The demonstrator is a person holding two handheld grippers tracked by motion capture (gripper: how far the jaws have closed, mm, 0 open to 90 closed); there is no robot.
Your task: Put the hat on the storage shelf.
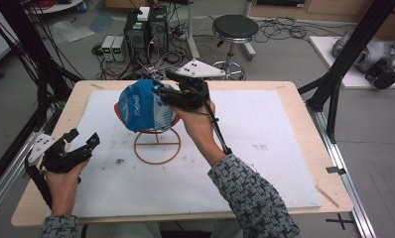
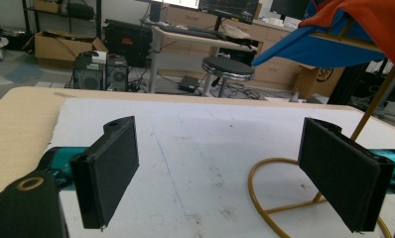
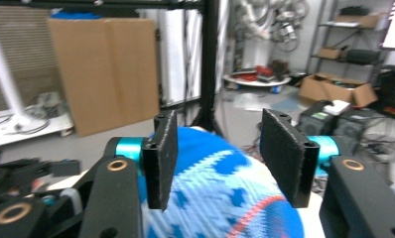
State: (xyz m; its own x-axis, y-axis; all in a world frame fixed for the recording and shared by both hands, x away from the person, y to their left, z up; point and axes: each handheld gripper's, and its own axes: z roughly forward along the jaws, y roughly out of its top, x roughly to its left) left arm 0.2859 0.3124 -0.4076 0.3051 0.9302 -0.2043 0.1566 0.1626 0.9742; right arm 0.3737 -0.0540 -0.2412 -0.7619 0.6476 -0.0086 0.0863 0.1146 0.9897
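Presently, a blue knitted cap with white lettering, a pale patterned band and an orange-red lining (image 1: 142,109) sits draped over the top of a thin gold wire stand with a ring base (image 1: 157,146), near the middle of the white foam board (image 1: 265,163) that covers the light wooden table (image 1: 304,106). The cap's crown points toward 10 o'clock in the high view; its patterned band faces 3 o'clock. In the left gripper view the blue underside and orange lining (image 2: 364,25) show at 1 o'clock, above the stand's ring (image 2: 285,198).

The right gripper (image 1: 161,90) is at the cap's 2 o'clock edge. Its jaws stand parted (no pad presses on the fabric), and in the right gripper view the knit, blue with white flecks and a red line (image 3: 220,198), lies below and between the two pads (image 3: 165,158). No earlier picture is at hand to compare.

The left gripper (image 1: 84,141) rests at 8 o'clock from the stand, well apart from the cap, held low over the board's edge. Its jaws are wide apart with nothing between them; the left gripper view shows bare board between the pads (image 2: 111,173).
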